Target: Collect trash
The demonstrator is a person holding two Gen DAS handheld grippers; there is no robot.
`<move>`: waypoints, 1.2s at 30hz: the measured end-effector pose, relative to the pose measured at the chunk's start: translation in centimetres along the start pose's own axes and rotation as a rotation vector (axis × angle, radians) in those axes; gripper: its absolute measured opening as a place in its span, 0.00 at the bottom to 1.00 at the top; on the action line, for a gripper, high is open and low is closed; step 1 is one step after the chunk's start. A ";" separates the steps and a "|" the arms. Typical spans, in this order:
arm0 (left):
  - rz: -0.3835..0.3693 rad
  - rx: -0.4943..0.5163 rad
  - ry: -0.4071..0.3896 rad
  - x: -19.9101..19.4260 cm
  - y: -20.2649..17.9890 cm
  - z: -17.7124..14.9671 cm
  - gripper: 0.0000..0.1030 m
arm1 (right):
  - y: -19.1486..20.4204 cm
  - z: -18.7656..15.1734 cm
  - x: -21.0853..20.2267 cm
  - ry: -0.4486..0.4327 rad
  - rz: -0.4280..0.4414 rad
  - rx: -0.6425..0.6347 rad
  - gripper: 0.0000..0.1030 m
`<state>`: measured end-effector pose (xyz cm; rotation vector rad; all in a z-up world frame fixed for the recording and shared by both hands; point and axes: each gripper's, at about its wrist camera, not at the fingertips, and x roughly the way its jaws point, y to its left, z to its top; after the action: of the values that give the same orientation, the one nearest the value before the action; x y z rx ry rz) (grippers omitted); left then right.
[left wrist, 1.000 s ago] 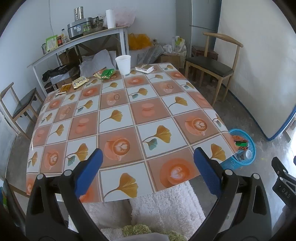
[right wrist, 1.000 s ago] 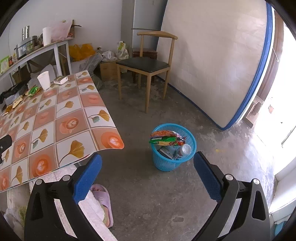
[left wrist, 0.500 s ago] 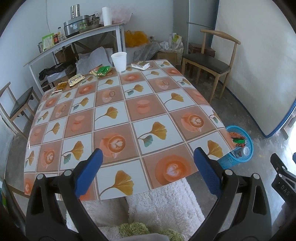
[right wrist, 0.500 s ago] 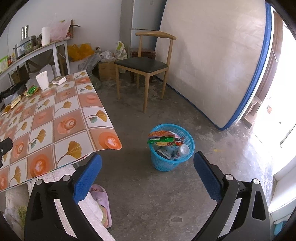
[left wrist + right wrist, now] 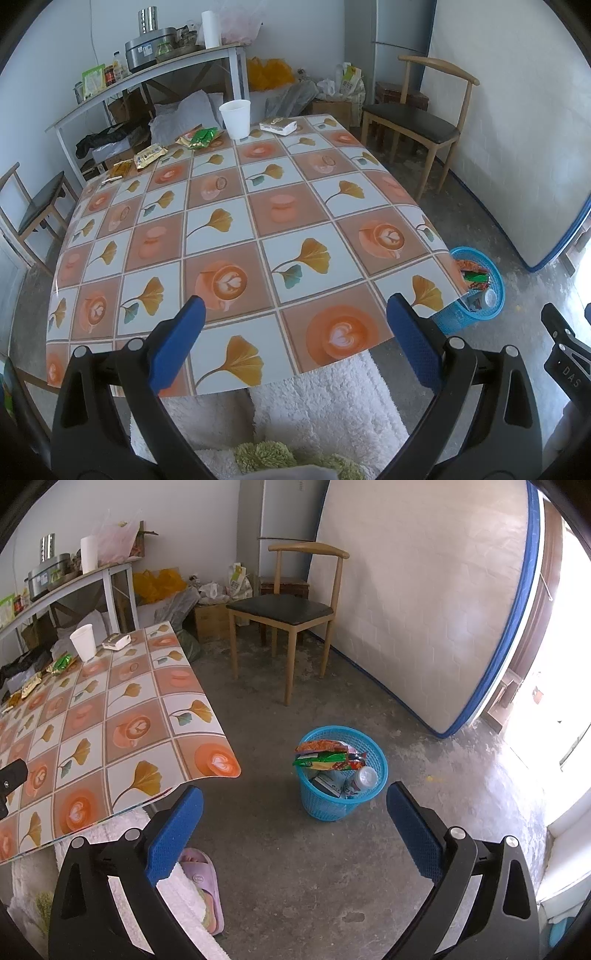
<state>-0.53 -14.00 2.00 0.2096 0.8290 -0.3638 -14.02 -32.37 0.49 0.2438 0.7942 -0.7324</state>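
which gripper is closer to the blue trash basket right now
Right. The right gripper hangs open over the floor facing the blue basket; the left gripper sits over the table's near edge, basket off to its right.

Table cover (image 5: 236, 229) looks like glossy plastic sheet to us, smooth, throwing glare. Basket (image 5: 341, 775) is blue plastic mesh; shiny foil-like wrappers (image 5: 325, 755) inside. Cup (image 5: 235, 119) reads as matt white paper, can't swear to it. Chair (image 5: 295, 605): pale wood frame, dark smooth seat pad. Floor (image 5: 332, 867) is rough bare concrete, blotchy. We see fluffy white cloth (image 5: 325, 398) under table edge. Gripper pads (image 5: 173, 834) are blue textured rubbery stuff on matt black plastic.
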 end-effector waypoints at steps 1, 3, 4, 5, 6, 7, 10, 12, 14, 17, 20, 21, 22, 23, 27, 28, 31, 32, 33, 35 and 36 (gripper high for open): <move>0.000 -0.001 0.000 0.0 -0.1 0.0 0.92 | 0.0 0.0 0.0 -0.001 0.000 0.001 0.94; 0.000 -0.001 0.000 0.0 -0.1 0.0 0.92 | 0.0 0.0 0.0 0.000 0.001 0.002 0.94; 0.000 -0.001 0.000 0.0 -0.1 0.0 0.92 | -0.1 0.0 0.0 -0.001 0.000 0.002 0.94; -0.001 0.000 0.000 0.0 -0.1 0.0 0.92 | -0.1 0.0 0.0 -0.001 -0.001 0.002 0.94; -0.001 0.000 0.000 0.0 0.1 0.0 0.92 | 0.0 0.0 0.0 -0.001 0.000 0.001 0.94; -0.002 0.000 0.001 0.0 -0.1 0.0 0.92 | -0.1 0.0 0.0 -0.001 0.001 0.001 0.94; -0.001 0.000 -0.001 0.0 0.1 0.0 0.92 | -0.1 0.0 0.0 -0.002 0.001 0.000 0.94; -0.002 0.001 0.001 0.1 0.2 0.0 0.92 | -0.1 0.0 -0.1 -0.001 0.000 0.001 0.94; -0.002 -0.002 0.000 0.0 0.1 0.0 0.92 | -0.1 0.0 -0.1 0.000 0.000 0.002 0.94; -0.003 -0.001 0.001 0.1 0.2 0.0 0.92 | -0.1 0.0 -0.1 -0.001 -0.001 0.002 0.94; -0.002 0.000 0.001 0.1 0.2 0.0 0.92 | -0.1 0.0 -0.1 -0.001 0.000 0.002 0.94; -0.003 -0.001 0.002 0.0 0.0 0.0 0.92 | -0.1 0.0 -0.1 -0.001 0.000 0.001 0.94; -0.002 -0.002 0.001 0.0 0.0 0.0 0.92 | -0.1 0.0 -0.1 -0.001 0.001 0.002 0.94; -0.002 -0.001 0.000 0.0 0.0 0.0 0.92 | -0.1 0.0 -0.1 -0.001 0.001 0.003 0.94; -0.003 -0.001 0.000 0.1 0.2 0.0 0.92 | -0.1 0.0 -0.1 -0.002 0.001 0.003 0.94; -0.003 -0.002 0.000 0.1 0.2 0.0 0.92 | -0.1 0.0 -0.1 -0.002 0.001 0.003 0.94; -0.003 -0.001 0.001 0.1 0.2 0.0 0.92 | -0.2 0.0 -0.1 -0.002 0.001 0.003 0.94; -0.003 -0.001 0.001 0.1 0.2 0.0 0.92 | -0.2 0.0 -0.1 -0.002 0.001 0.002 0.94; -0.003 -0.002 0.000 0.1 0.3 0.0 0.92 | -0.1 0.0 -0.2 -0.002 0.001 0.003 0.94; -0.003 -0.002 0.000 0.1 0.3 0.0 0.92 | -0.1 0.0 -0.2 -0.001 0.001 0.004 0.94; -0.003 -0.002 0.000 0.1 0.3 0.0 0.92 | -0.1 0.0 -0.2 -0.002 0.001 0.003 0.94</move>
<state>-0.38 -13.75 1.97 0.2061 0.8297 -0.3660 -14.18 -32.39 0.64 0.2464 0.7913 -0.7331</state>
